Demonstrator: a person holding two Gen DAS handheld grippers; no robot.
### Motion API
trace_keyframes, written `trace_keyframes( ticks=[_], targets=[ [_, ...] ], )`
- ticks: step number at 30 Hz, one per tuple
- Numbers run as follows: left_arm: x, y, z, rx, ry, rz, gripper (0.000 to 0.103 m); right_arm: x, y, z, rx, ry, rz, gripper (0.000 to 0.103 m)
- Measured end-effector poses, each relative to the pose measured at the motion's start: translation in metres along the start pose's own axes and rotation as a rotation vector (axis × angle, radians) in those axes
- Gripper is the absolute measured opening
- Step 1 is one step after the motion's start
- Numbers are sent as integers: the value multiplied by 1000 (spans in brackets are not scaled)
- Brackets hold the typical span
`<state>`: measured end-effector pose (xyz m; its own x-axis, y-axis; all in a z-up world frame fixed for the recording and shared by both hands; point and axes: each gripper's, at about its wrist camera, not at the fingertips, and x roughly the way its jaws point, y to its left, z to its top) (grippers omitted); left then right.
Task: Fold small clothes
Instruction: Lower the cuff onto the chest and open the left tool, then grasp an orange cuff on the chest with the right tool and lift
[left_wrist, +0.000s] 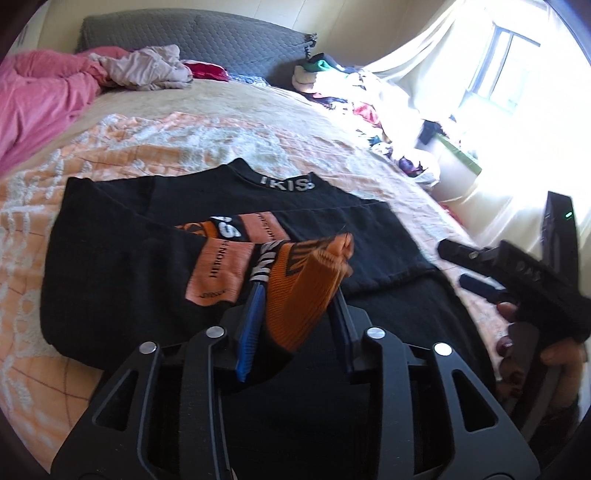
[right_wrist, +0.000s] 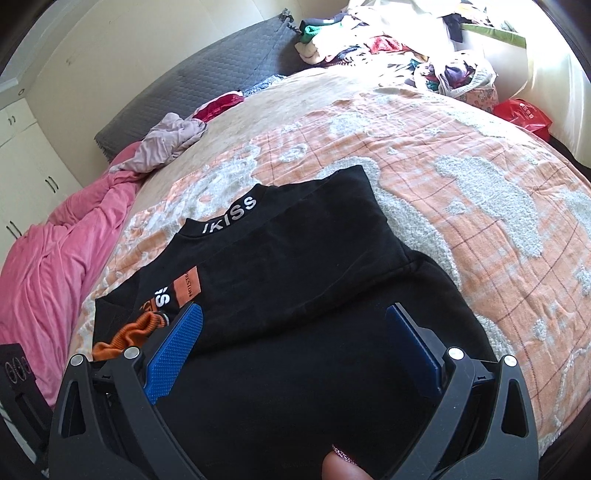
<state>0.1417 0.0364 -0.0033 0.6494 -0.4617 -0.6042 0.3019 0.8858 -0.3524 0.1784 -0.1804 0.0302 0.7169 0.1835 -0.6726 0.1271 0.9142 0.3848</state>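
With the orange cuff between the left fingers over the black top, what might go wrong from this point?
1. The orange cuff lies loosely between the left gripper's parted fingers, so it may drop crooked and spoil the fold.
2. The sleeve covers only part of the black top; its bunched cuff could leave a lump.
3. The right gripper hovers open above the top's lower part; lowering it carelessly may wrinkle the cloth or drag it across the orange blanket.
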Motion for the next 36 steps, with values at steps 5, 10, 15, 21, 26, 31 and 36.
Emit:
trace_keyframes(
  ticks=[5,10,15,21,26,31,36],
  targets=[
    [-18,1,7,15,-30,22,58,9,7,-6,8,43,44,98],
    [-28,29,13,-49,-39,132,73,25,36,-21,-76,122,93,98],
    [-35,52,16,-125,-53,201,87,44,65,-40,-136,179,133,98],
    [-43,71,15,-208,-62,212,91,60,84,-49,-160,175,120,81],
    [-53,84,16,-258,-87,233,92,66,95,-49,-171,176,129,47],
    [-60,94,16,-302,-105,232,92,61,111,-51,-253,159,179,17],
    [-64,102,17,-334,-115,224,92,43,133,-32,-361,92,234,14]
  ],
)
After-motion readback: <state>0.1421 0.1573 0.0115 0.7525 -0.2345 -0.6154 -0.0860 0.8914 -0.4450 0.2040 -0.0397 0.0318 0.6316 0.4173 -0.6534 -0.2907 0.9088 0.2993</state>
